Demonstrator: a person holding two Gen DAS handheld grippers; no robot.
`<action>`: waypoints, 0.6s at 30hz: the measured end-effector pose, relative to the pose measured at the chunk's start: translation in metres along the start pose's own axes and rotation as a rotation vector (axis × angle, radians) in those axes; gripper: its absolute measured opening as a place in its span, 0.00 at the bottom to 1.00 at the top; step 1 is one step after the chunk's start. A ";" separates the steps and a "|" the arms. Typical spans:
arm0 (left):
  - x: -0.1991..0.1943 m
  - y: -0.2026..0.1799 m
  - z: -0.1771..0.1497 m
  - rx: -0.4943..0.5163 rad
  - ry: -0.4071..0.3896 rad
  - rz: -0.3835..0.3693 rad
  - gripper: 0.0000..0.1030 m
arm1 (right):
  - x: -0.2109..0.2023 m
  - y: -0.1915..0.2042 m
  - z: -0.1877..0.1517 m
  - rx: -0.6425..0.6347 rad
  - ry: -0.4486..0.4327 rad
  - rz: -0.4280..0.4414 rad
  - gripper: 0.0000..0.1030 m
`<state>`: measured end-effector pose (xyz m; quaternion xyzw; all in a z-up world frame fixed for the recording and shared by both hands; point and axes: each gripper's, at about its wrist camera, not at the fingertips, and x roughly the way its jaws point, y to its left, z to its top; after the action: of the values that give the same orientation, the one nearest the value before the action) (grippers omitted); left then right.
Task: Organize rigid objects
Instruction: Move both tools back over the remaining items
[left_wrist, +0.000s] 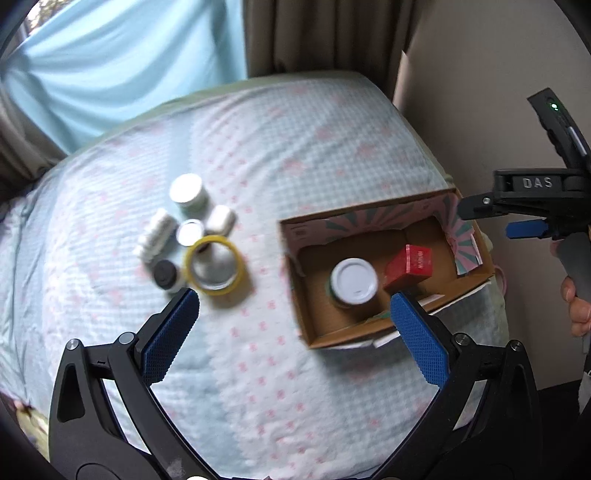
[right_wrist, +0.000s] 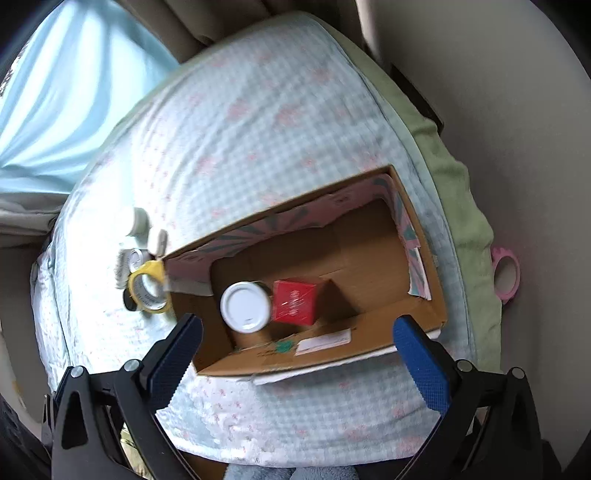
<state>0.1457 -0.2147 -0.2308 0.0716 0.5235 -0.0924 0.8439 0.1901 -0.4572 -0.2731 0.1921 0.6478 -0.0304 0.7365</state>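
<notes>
An open cardboard box (left_wrist: 476, 275) (right_wrist: 421, 258) lies on the bed. Inside it stand a white-lidded jar (left_wrist: 354, 281) (right_wrist: 245, 305) and a red box (left_wrist: 408, 266) (right_wrist: 294, 302). Left of the box is a cluster of small items: a yellow tape roll (left_wrist: 214, 270) (right_wrist: 147, 286), a silver-lidded jar (left_wrist: 187, 192), a small silver tin (left_wrist: 190, 232), a white case (left_wrist: 221, 219), a white ribbed bottle (left_wrist: 157, 236) and a black-capped bottle (left_wrist: 165, 275). My left gripper (left_wrist: 291, 325) is open and empty above the bed. My right gripper (right_wrist: 295, 350) is open and empty above the box's near edge; it also shows in the left wrist view (left_wrist: 517, 218).
The bed has a pale blue checked cover (left_wrist: 258, 369) with a green edge (right_wrist: 458, 192). A pink tape roll (right_wrist: 506, 275) hangs off the right side by the wall. Blue and beige curtains (left_wrist: 110, 55) hang behind the bed.
</notes>
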 end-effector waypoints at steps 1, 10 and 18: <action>-0.008 0.009 -0.002 -0.006 -0.012 0.007 1.00 | -0.007 0.006 -0.005 -0.012 -0.017 0.002 1.00; -0.062 0.099 -0.013 -0.042 -0.113 -0.011 1.00 | -0.069 0.079 -0.061 -0.116 -0.233 0.051 1.00; -0.091 0.187 -0.017 -0.009 -0.166 -0.066 1.00 | -0.083 0.169 -0.114 -0.153 -0.366 0.094 1.00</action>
<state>0.1350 -0.0220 -0.1524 0.0428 0.4542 -0.1234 0.8813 0.1194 -0.2815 -0.1611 0.1570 0.4941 0.0189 0.8549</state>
